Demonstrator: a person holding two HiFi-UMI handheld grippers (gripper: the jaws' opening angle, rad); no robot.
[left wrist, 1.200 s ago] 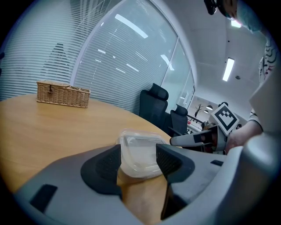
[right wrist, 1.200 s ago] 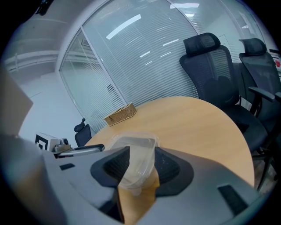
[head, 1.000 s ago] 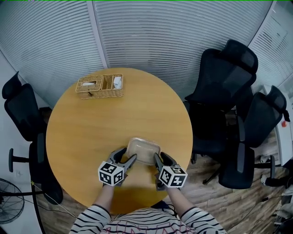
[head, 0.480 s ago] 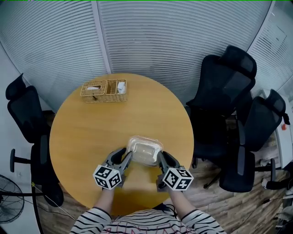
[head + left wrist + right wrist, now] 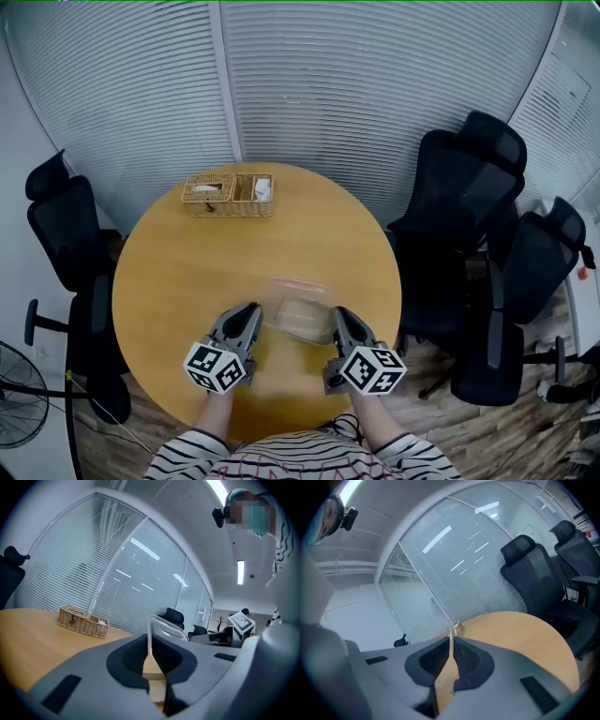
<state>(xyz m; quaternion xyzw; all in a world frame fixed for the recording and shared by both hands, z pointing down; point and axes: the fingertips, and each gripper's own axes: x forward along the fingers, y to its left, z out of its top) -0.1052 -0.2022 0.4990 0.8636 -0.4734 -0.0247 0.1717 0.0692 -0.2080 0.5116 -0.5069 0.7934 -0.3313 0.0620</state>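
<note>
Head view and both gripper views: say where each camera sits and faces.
Head view: on the person's head, steeply down at the table; sleeves, left gripper, right gripper show.
Left gripper view: on that gripper, along jaws shut on the clear container, toward the wicker basket.
Right gripper view: likewise, toward an office chair.
All share the container and table.

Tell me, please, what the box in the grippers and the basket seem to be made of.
Box: clear, glossy plastic, it seems; the table shows through it.
Basket: probably woven wicker, matte tan, with a visible weave.
</note>
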